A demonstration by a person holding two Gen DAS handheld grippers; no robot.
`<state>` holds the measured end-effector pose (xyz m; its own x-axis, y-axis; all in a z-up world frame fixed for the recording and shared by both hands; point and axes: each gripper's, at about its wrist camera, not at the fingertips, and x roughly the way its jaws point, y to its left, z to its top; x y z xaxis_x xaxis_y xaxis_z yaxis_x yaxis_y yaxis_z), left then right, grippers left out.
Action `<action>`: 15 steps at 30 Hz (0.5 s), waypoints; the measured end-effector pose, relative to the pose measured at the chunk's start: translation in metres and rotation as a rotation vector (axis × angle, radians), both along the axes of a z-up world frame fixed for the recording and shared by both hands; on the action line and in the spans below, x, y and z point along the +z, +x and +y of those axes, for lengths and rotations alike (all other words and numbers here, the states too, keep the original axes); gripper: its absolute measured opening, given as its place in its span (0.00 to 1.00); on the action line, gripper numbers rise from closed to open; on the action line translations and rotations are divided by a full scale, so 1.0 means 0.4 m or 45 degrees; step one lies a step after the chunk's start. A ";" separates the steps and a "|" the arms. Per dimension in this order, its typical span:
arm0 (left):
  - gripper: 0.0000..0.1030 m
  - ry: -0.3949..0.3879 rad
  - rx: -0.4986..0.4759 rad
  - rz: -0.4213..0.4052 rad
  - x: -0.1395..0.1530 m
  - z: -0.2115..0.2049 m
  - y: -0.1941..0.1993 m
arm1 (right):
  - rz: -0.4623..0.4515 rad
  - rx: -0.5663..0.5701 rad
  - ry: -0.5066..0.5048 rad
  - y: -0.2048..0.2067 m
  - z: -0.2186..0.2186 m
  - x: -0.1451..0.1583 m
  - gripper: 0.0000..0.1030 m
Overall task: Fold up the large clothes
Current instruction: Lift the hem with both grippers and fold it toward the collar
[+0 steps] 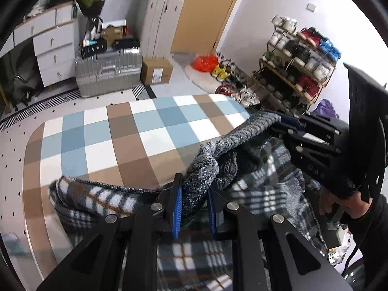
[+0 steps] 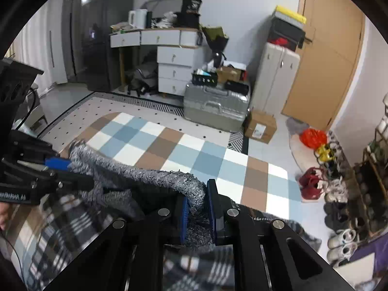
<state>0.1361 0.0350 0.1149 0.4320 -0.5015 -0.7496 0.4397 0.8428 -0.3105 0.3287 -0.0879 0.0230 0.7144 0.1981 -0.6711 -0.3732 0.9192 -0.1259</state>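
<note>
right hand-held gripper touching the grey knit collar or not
Touching. The right wrist view shows the right hand-held gripper with both blue pads pinching the grey knit collar.

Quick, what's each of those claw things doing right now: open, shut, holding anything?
Left gripper: shut on the grey knit edge of the garment.
Right gripper: shut on the same grey knit edge, further along it.

Raised letters "DAS" on the black body of the right gripper (image 1: 288, 131) at the right of the left wrist view, white lettering "enRobot.AI", its start cut off, on the left gripper (image 2: 60, 163) at the left edge of the right wrist view, label on the cardboard box (image 2: 260, 127) too small to read
</note>
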 end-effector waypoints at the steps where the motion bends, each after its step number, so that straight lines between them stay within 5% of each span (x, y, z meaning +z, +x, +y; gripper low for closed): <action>1: 0.12 -0.016 0.004 0.005 0.002 0.000 -0.014 | -0.011 0.007 0.002 -0.018 -0.003 0.003 0.13; 9: 0.12 -0.157 0.045 0.095 -0.042 -0.004 -0.171 | -0.075 0.049 0.042 -0.255 -0.034 0.007 0.12; 15: 0.12 -0.156 0.039 0.122 -0.090 -0.016 -0.280 | -0.066 0.050 0.091 -0.413 -0.065 -0.067 0.12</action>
<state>0.0242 0.0286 0.0790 0.3777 -0.5794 -0.7222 0.3777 0.8086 -0.4512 0.1635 -0.1141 -0.0036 0.7385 0.2726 -0.6168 -0.4036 0.9114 -0.0805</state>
